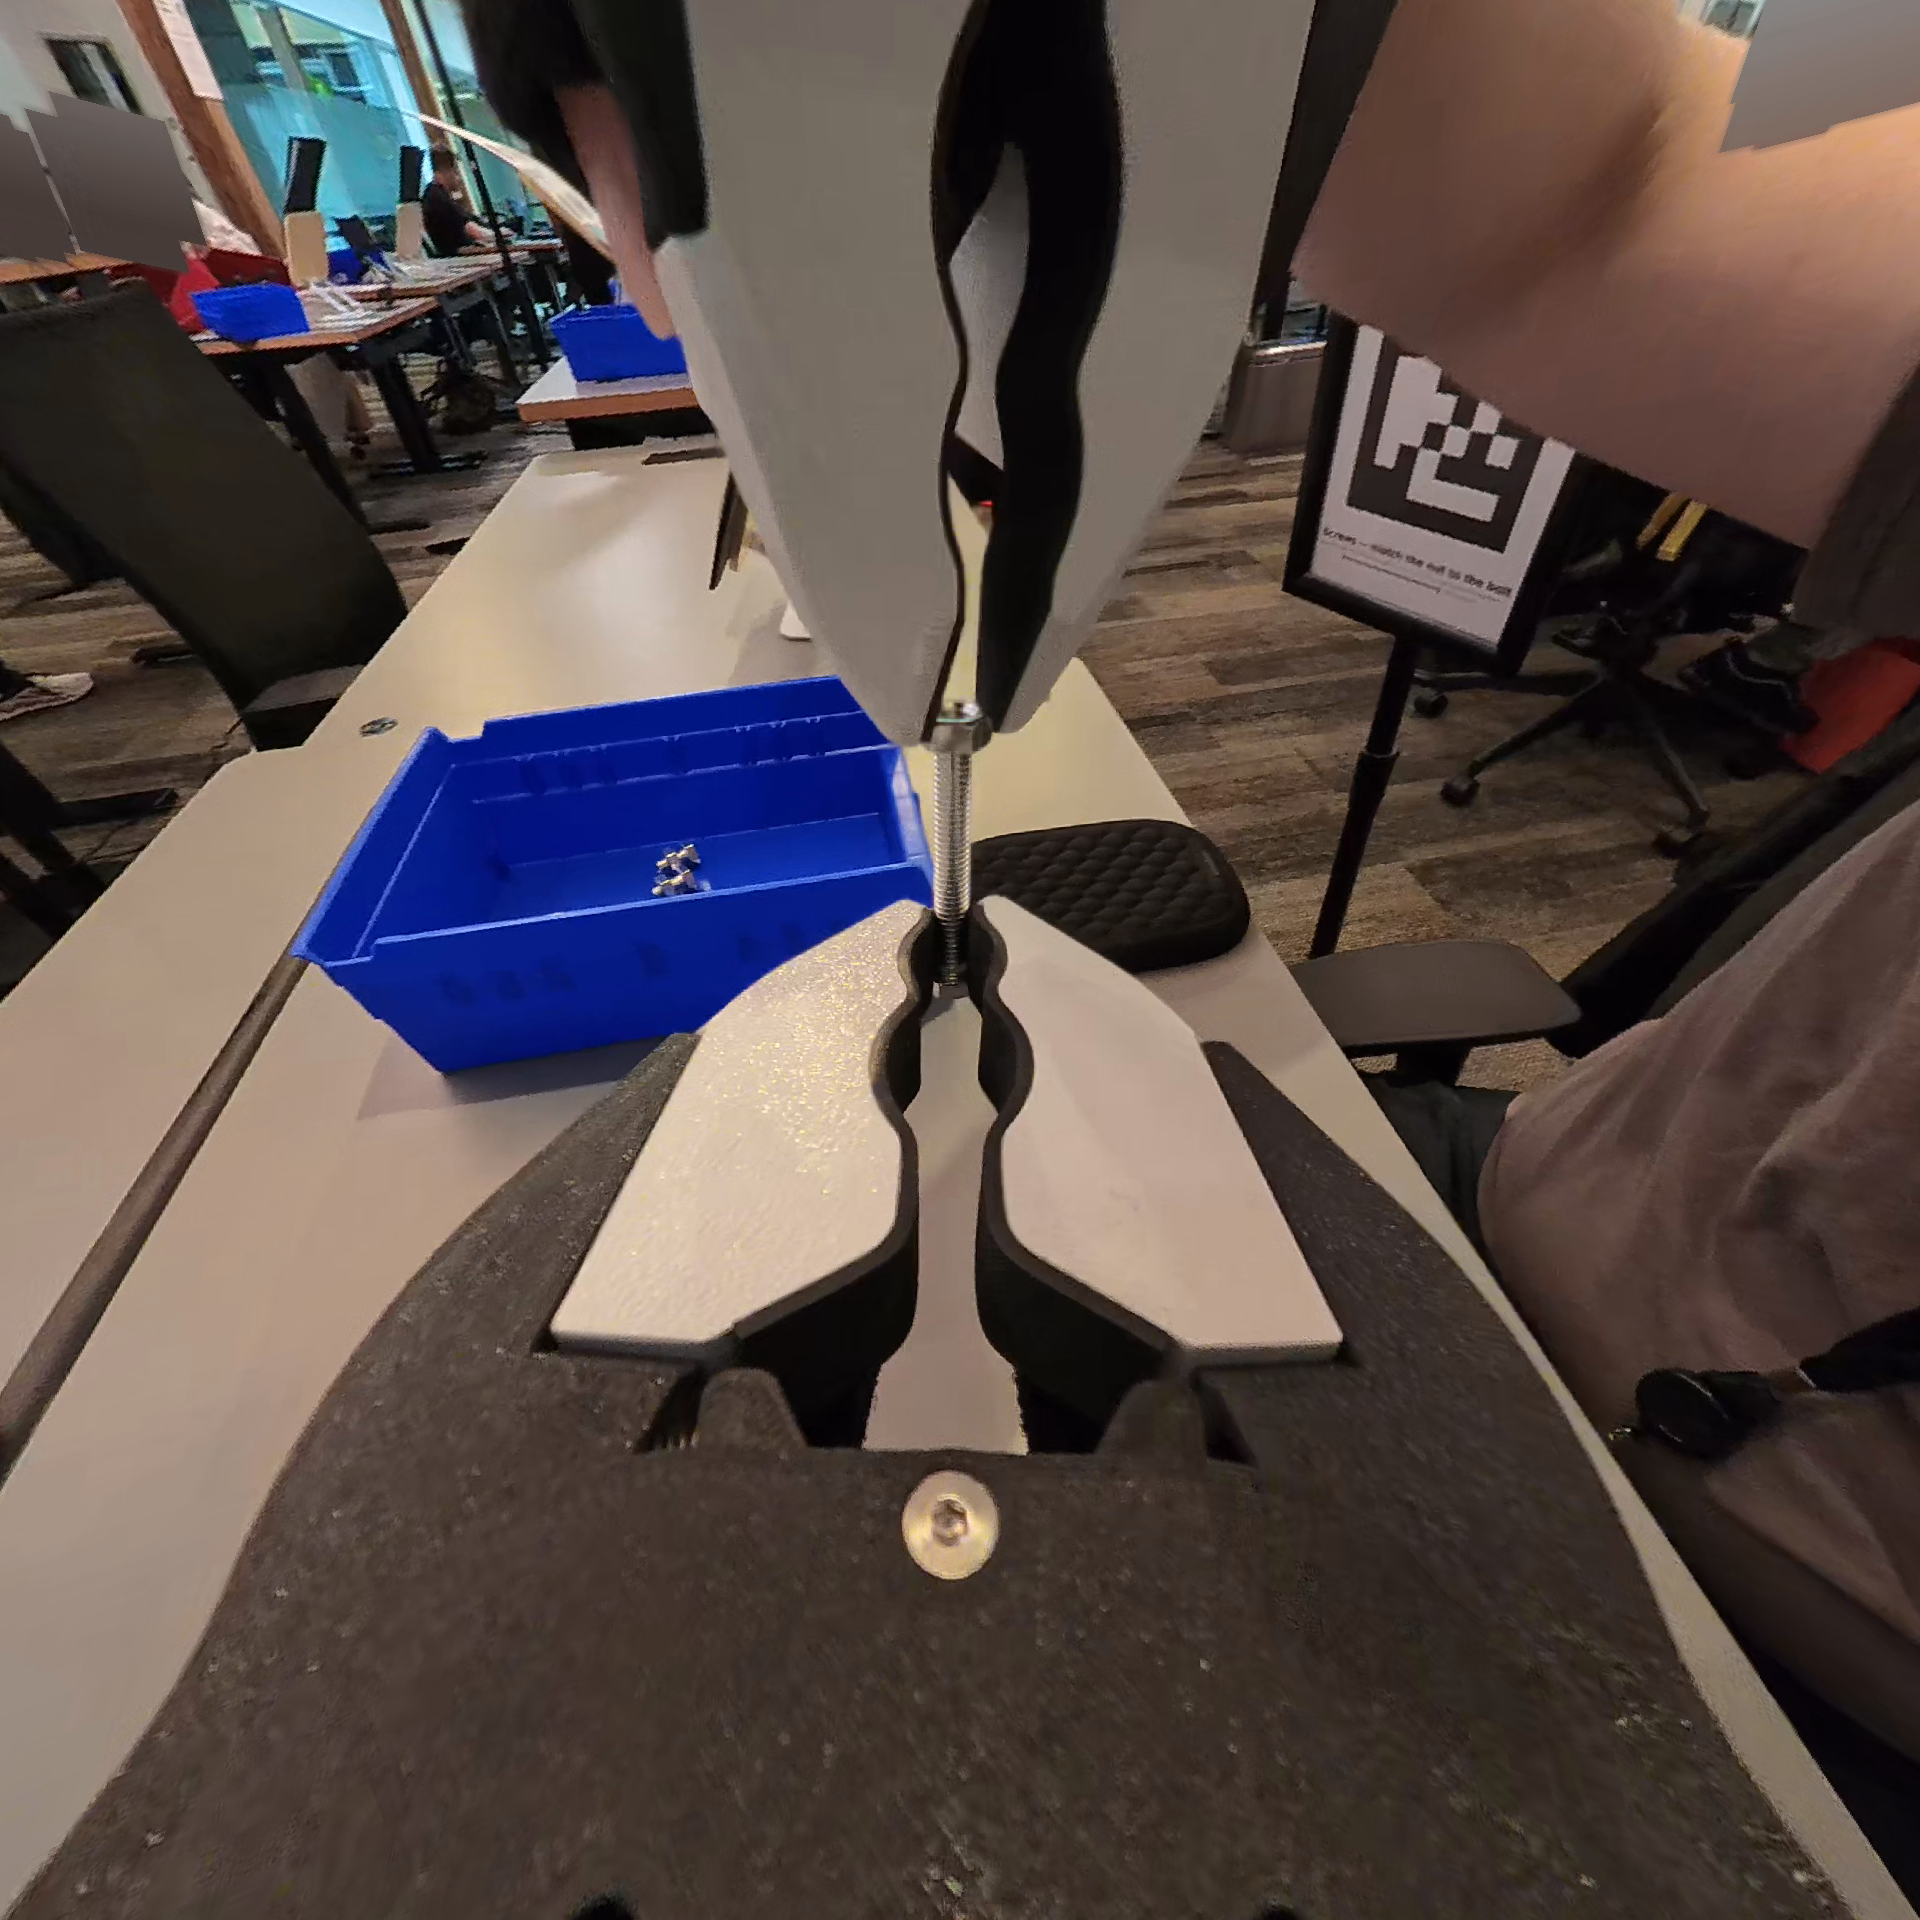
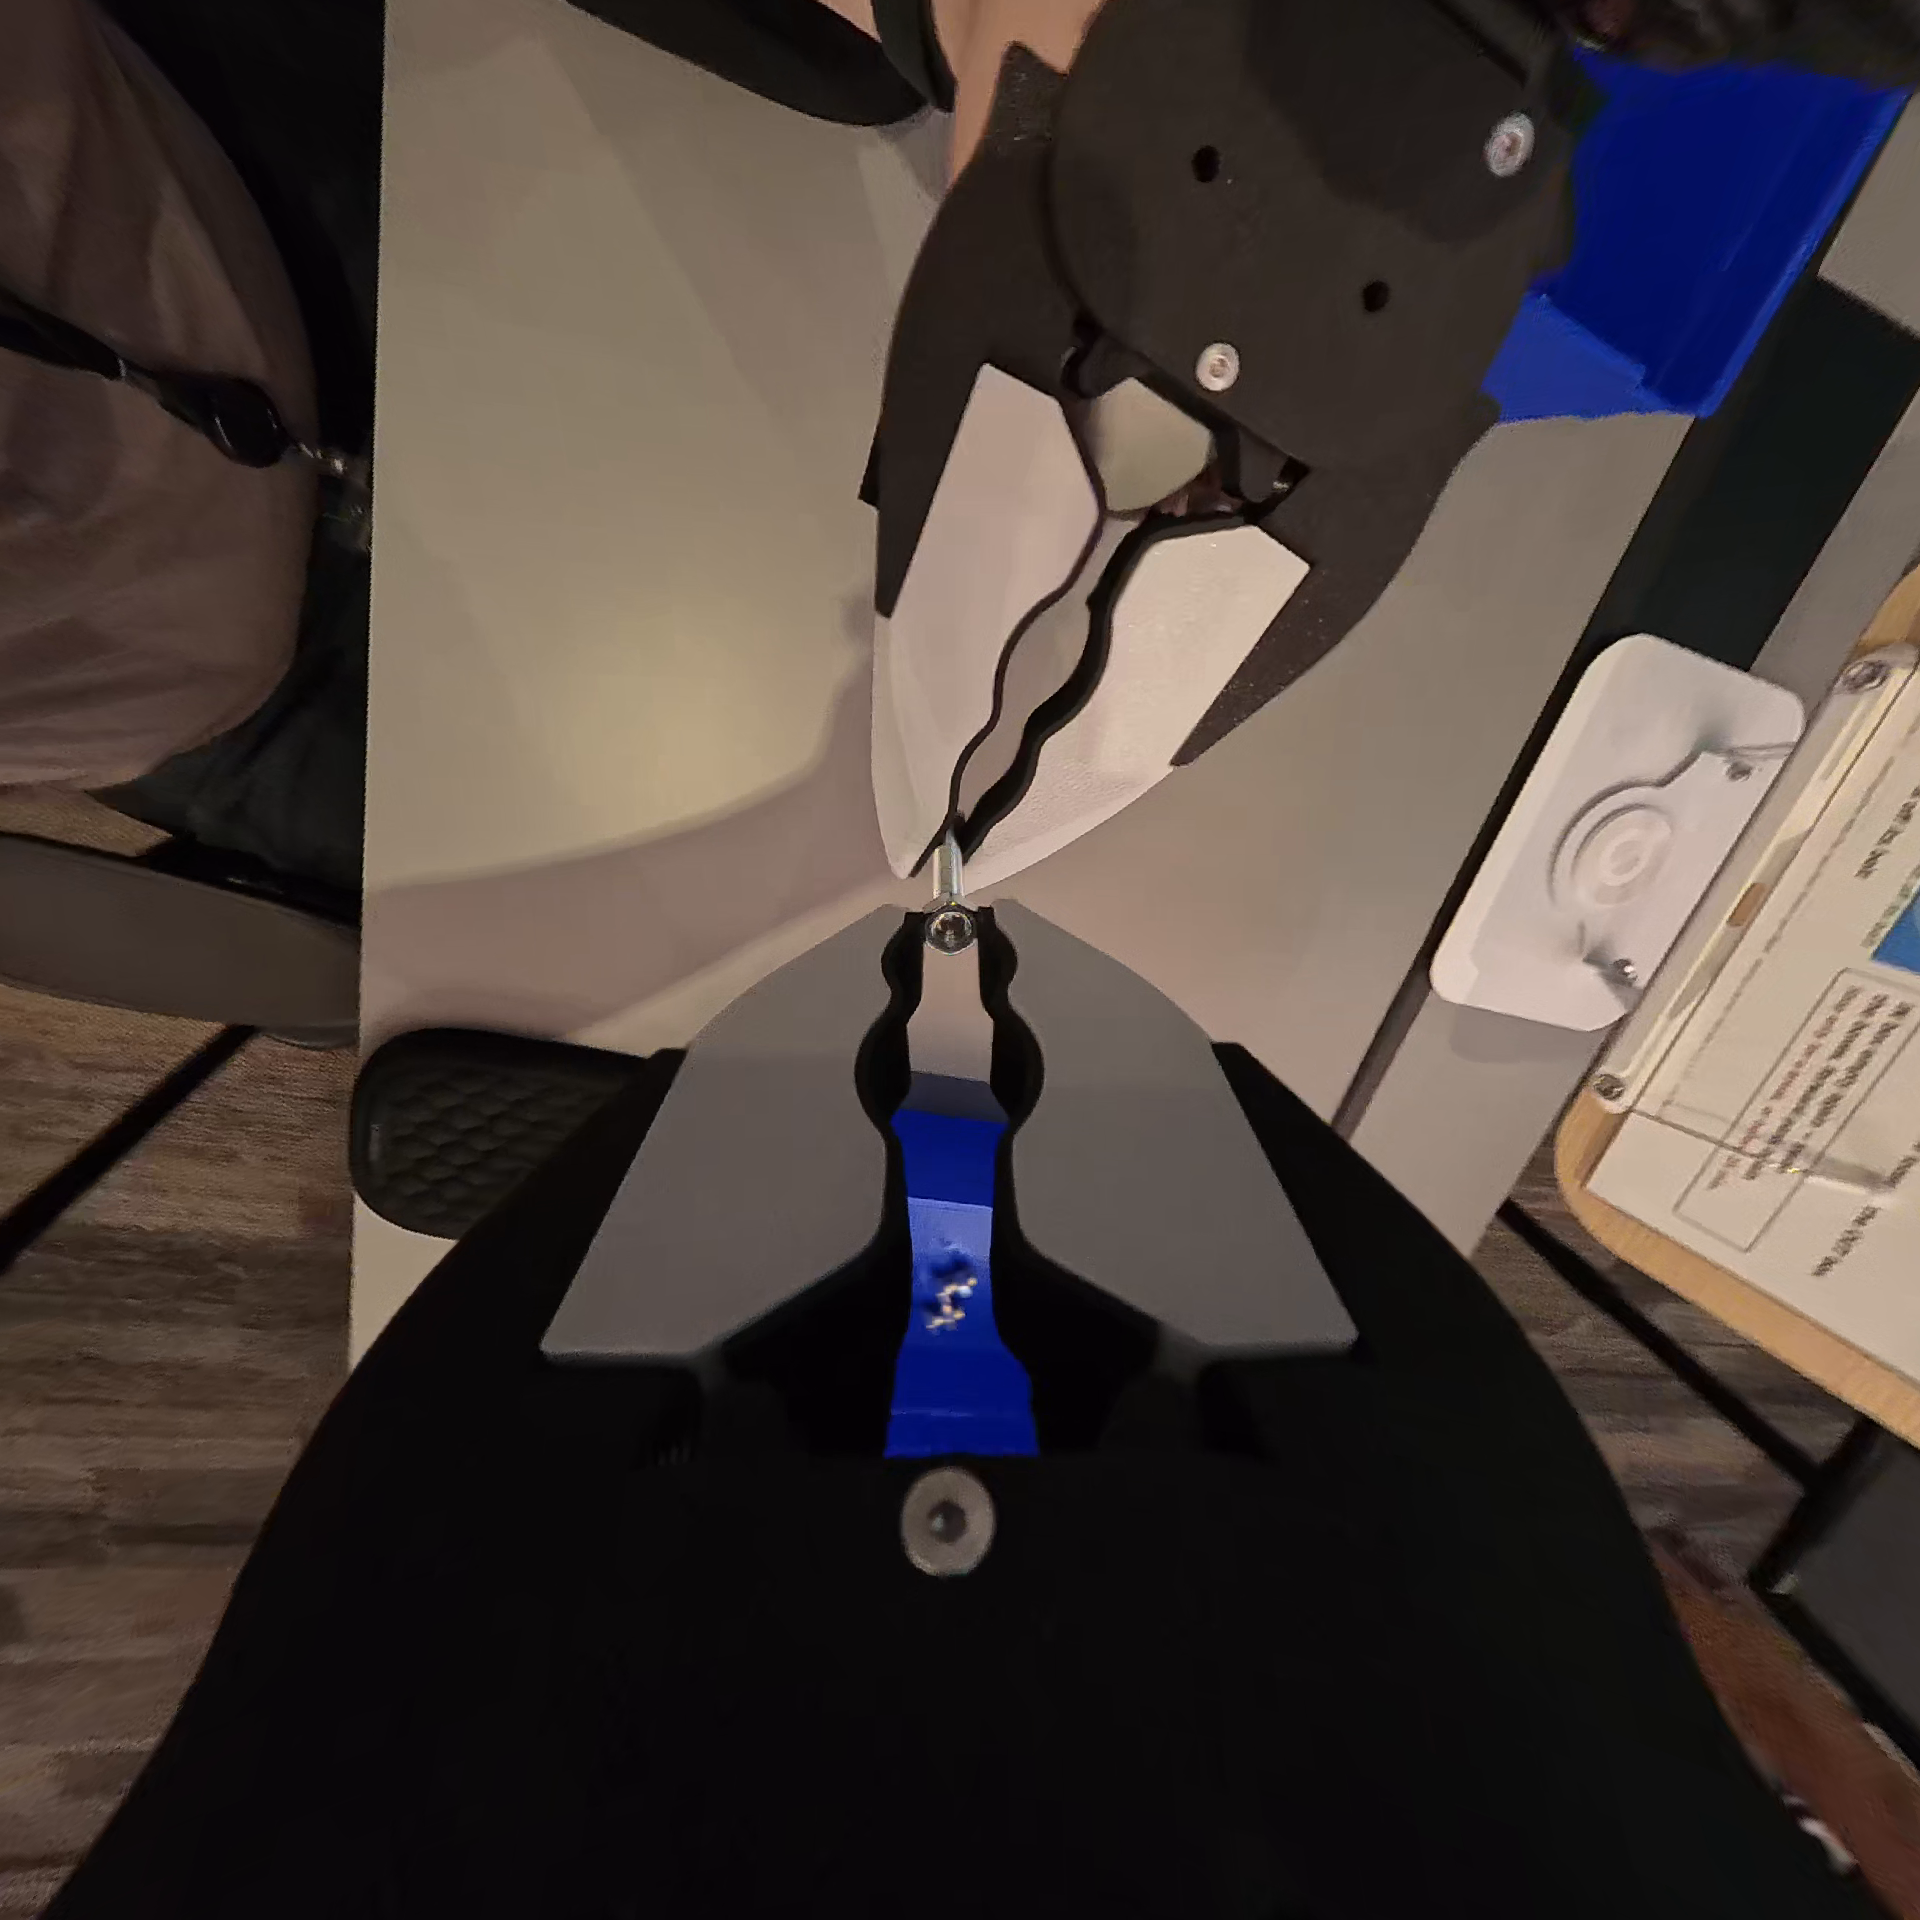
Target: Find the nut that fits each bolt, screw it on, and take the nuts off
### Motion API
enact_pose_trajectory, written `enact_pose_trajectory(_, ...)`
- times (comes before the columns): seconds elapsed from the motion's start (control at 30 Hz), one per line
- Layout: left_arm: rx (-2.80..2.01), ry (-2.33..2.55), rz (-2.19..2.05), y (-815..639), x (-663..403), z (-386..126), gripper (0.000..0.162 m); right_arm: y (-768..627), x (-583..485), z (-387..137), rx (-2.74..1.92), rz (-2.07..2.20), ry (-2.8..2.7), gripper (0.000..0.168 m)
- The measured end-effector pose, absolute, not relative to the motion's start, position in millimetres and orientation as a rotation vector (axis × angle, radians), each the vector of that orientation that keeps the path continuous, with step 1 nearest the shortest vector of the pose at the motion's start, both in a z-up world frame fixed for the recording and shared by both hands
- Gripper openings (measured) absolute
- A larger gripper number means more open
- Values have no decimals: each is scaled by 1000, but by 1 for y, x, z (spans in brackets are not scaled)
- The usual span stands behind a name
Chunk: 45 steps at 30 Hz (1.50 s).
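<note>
In the left wrist view my left gripper (image 1: 951,951) is shut on the lower end of a silver threaded bolt (image 1: 951,831), which stands upright above the grey table. My right gripper (image 1: 961,715) comes down from above and is shut on a silver nut (image 1: 958,727) at the bolt's top end. In the right wrist view my right gripper (image 2: 948,923) grips the nut (image 2: 948,928), and the left gripper (image 2: 954,831) holds the bolt (image 2: 949,871) just beyond it. The bolt's lower end is hidden between the left fingers.
A blue bin (image 1: 582,997) stands on the table left of the bolt, with several small silver parts (image 1: 677,871) inside. A black padded rest (image 1: 1112,888), a sign on a stand (image 1: 1434,488) and a chair armrest (image 1: 1434,997) are to the right. A white device (image 2: 1600,831) lies nearby. Both grippers' tips are close together, under 4 cm apart.
</note>
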<state>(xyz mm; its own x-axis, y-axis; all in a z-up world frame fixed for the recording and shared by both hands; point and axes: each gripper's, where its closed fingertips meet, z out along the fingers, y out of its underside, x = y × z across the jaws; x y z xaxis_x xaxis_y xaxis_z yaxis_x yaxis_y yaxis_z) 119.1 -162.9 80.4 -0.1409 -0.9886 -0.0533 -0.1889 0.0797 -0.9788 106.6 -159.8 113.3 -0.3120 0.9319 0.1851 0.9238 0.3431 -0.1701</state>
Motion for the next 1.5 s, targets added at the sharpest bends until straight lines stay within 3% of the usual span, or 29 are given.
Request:
enact_pose_trajectory(0.27,-1327,1366,-1064,-140,116,82,5,-137,103,116,-2050,250,-1990,11)
enact_pose_trajectory(0.73,-1438,1226,-845,-111,106,84,5,-111,96,118,-2321,335,-1589,11)
enact_pose_trajectory(1.5,-1427,1166,-811,-106,97,96,5,-108,87,130,-2341,392,-1493,11)
